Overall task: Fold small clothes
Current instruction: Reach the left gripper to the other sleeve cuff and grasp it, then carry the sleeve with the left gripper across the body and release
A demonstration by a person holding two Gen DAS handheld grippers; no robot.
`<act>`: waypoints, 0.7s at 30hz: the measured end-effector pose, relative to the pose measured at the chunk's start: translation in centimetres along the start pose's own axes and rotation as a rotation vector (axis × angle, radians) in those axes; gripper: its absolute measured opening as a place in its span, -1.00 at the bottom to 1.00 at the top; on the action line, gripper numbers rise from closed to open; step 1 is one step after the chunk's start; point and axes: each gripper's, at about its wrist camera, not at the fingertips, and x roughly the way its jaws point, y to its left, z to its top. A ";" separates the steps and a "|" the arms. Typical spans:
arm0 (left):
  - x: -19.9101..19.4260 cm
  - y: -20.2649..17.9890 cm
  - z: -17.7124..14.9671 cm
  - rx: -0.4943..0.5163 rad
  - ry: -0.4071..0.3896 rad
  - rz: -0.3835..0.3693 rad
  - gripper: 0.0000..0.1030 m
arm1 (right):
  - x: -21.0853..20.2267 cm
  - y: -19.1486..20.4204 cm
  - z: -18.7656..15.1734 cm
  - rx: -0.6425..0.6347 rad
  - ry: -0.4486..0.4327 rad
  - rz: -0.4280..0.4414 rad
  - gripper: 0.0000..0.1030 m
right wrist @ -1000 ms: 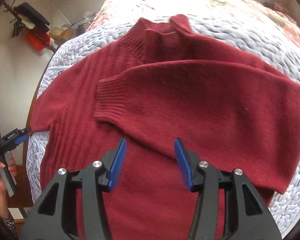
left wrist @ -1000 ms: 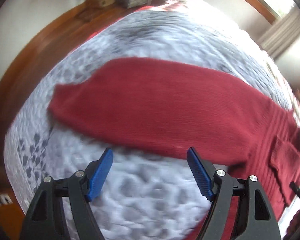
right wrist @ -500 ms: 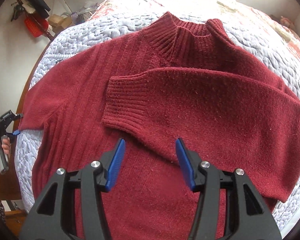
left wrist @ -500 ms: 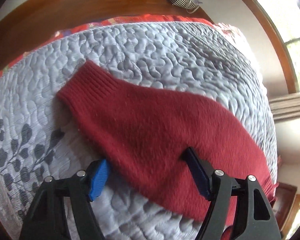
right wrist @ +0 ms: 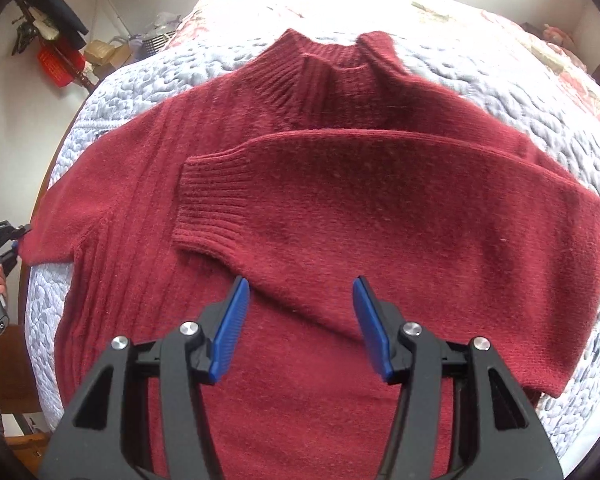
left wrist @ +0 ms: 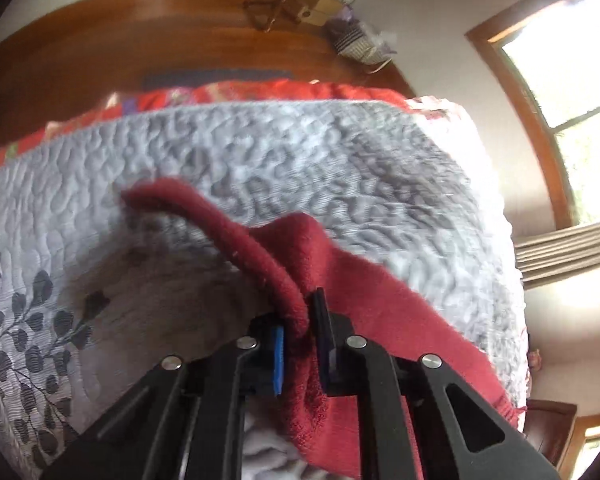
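My left claw [left wrist: 300, 334], open over the left sleeve [left wrist: 340, 304] half a second ago, now clamps it and lifts it off the bed [left wrist: 340, 152]. My right claw [right wrist: 300, 328] hangs apart at 6 o'clock over the sweater [right wrist: 320, 420], right sleeve [right wrist: 380, 208] already folded.

The sweater [right wrist: 340, 208] hem is cut off below; the quilt [left wrist: 340, 168] looks blurred.

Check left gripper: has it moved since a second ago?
Yes. The left gripper has dropped from above the quilt onto the sweater sleeve and shut on it; the sleeve now bunches up.
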 end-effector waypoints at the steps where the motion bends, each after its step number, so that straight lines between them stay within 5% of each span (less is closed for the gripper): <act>1: -0.8 -1.4 -0.4 0.037 -0.022 -0.024 -0.77 | -0.1 -0.6 -0.1 0.008 -0.002 -0.010 0.06; 9: -4.2 -13.8 -7.7 0.420 -0.065 -0.177 -0.77 | -1.2 -5.1 -1.6 0.065 -0.020 -0.066 0.06; 21: -1.6 -28.5 -24.8 0.766 0.120 -0.399 -0.77 | -3.3 -10.7 -4.4 0.132 -0.046 -0.092 0.06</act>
